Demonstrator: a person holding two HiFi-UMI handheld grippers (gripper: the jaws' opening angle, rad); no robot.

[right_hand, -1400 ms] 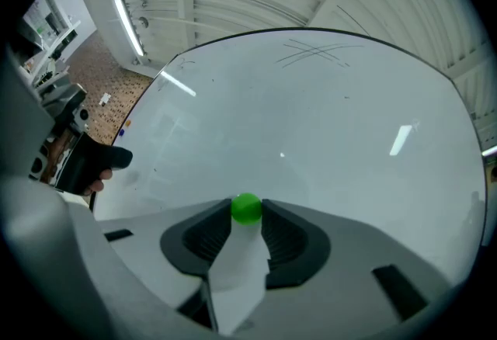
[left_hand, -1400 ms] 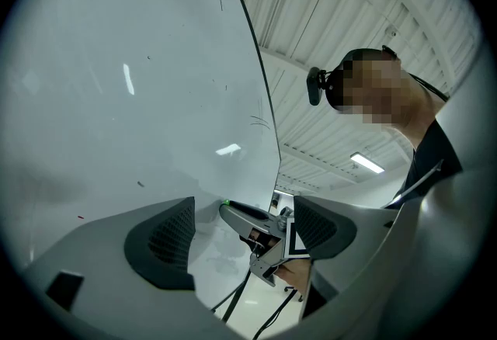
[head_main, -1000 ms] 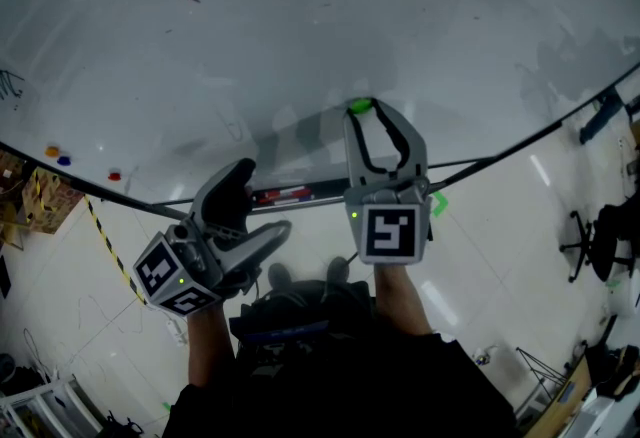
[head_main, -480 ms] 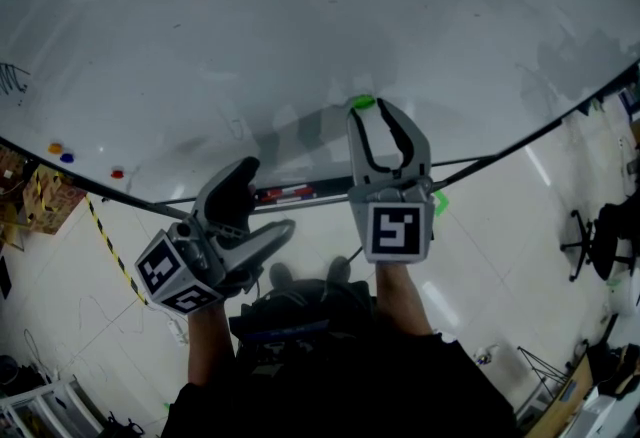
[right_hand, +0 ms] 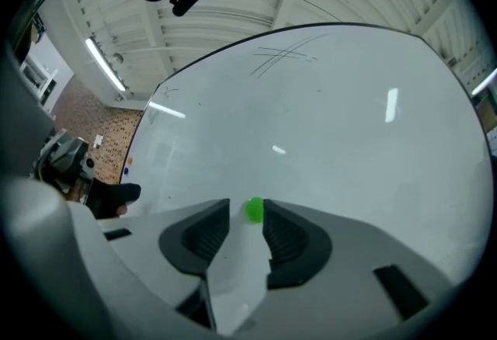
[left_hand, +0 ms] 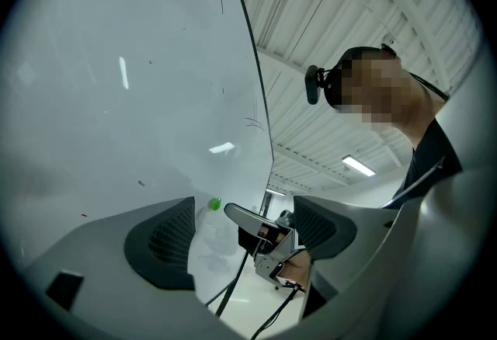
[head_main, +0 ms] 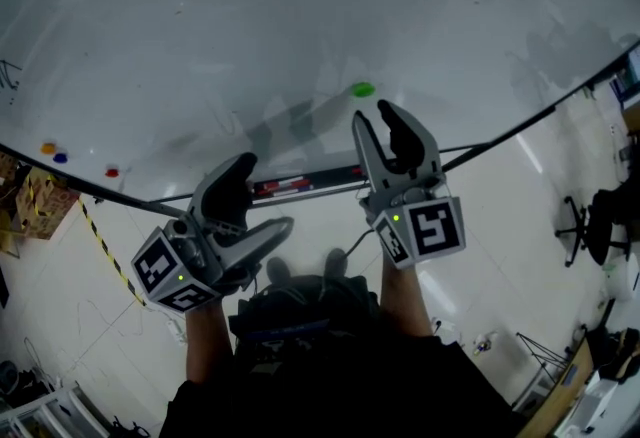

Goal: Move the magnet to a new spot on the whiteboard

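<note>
My R gripper (head_main: 378, 118) points level at the whiteboard (head_main: 250, 26), marker cube toward me. Its fingers (right_hand: 203, 241) have just been opening & now stand wide. The green magnet (head_main: 363, 88) sits stuck on the board just past the tips; head view shows it clear of both, so neither pad presses it. In the R gripper view it shows in the gap at the far end of the fingers, nothing pinched. My L gripper (head_main: 252, 211) is nearer me & to the left, by the board's bottom edge, tilted a bit up. Its fingers (left_hand: 167, 241) are wide too w/ nothing between them; thru the gap I see the board, the magnet far off & my R gripper. The 2 grippers are apart, not touching. Magnet's roughly mid-board, above the ledge (head_main: 335, 176) on the bottom edge, where a red-and-black item (head_main: 283, 189) lies (can't tell what it is). Far left on the board are 3 small dots: orange (head_main: 48, 148), blue (head_main: 61, 157), red (head_main: 112, 171), well apart from the green one. Faint pen scribbles (head_main: 8, 76) at the left edge. Below the board: pale floor (head_main: 500, 226), yellow-black tape (head_main: 105, 241) at left, office chair (head_main: 585, 226) at right.
</note>
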